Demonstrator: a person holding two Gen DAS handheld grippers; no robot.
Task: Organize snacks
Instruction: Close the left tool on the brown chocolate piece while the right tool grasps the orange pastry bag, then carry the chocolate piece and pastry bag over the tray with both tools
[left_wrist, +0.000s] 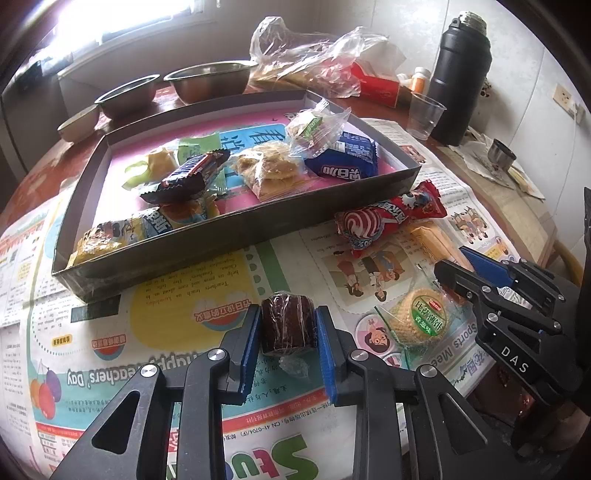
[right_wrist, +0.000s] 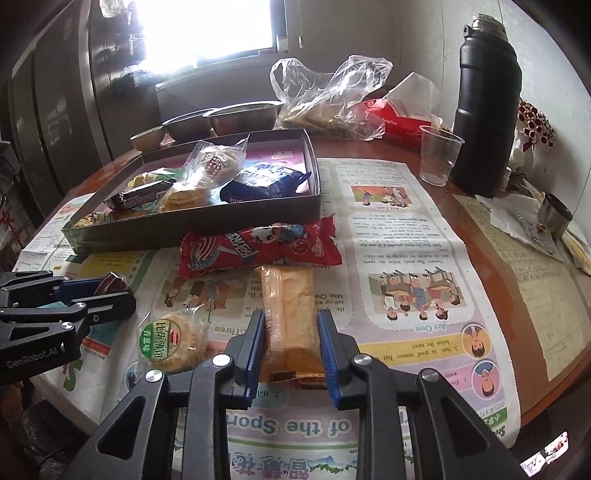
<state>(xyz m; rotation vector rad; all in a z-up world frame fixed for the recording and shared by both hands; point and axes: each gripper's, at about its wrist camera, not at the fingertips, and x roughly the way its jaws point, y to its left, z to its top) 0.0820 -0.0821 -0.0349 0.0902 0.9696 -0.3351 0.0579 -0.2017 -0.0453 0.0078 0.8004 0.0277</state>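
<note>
Snacks fill the box (left_wrist: 236, 236) at eleven o'clock, awaiting more. The left gripper (left_wrist: 288, 328) pinches a brown roll (left_wrist: 288, 321); the right gripper (right_wrist: 291, 343) pinches an orange pack (right_wrist: 290, 310), both to go in.

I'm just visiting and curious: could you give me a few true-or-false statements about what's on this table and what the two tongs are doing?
1. The left tongs are closed on a dark brown wrapped snack. True.
2. The right tongs hold the red packet. False: they grip an orange wrapped snack; the red packet lies beyond it on the newspaper.
3. The box already has several snacks in it. True.
4. The clear plastic cup stands inside the box. False: it stands on the table beside the black flask.
5. A round green-labelled biscuit pack lies outside the box. True.
</note>
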